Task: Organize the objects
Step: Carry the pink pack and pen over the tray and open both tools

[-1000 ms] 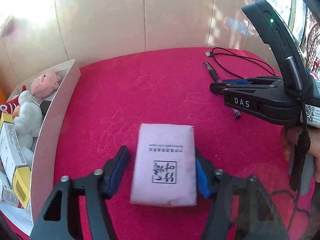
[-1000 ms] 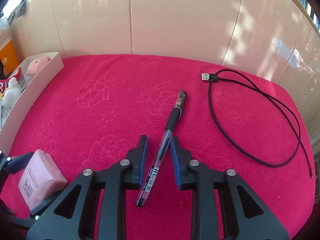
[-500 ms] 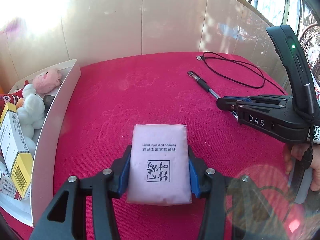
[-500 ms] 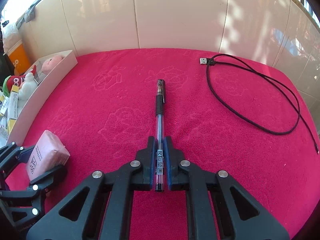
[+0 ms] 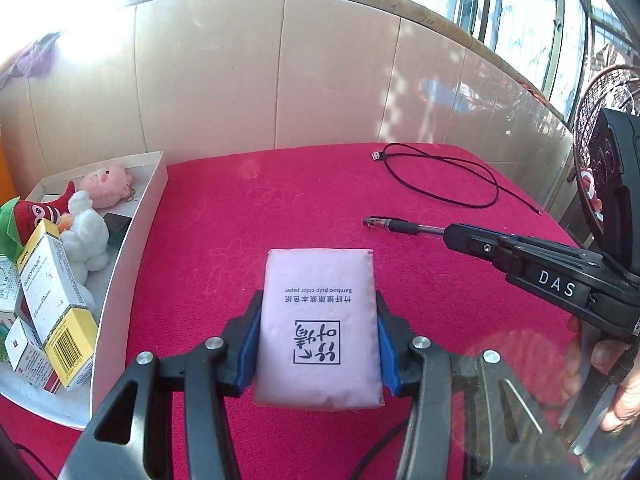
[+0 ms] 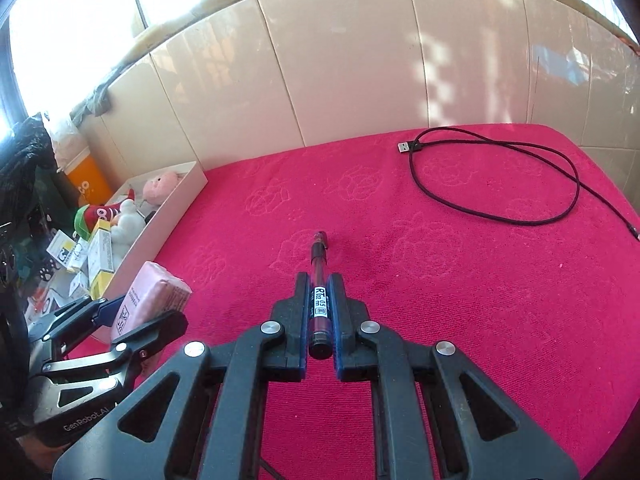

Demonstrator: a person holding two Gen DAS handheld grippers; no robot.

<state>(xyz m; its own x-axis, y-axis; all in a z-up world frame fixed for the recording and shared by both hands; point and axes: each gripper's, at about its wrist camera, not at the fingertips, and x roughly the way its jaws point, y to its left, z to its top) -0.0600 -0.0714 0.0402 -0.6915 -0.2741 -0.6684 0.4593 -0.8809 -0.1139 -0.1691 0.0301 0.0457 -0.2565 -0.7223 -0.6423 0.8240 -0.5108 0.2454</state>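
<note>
While the white box (image 5: pixel 132 216) of toys waits at left, the left gripper (image 5: pixel 318 344) is clamped on the pink tissue pack (image 5: pixel 318 320) above the red worktop (image 5: pixel 240 240); the right gripper (image 6: pixel 319 300), clamped on the pen (image 6: pixel 320 280), should carry it level and clear the box wall.
</note>
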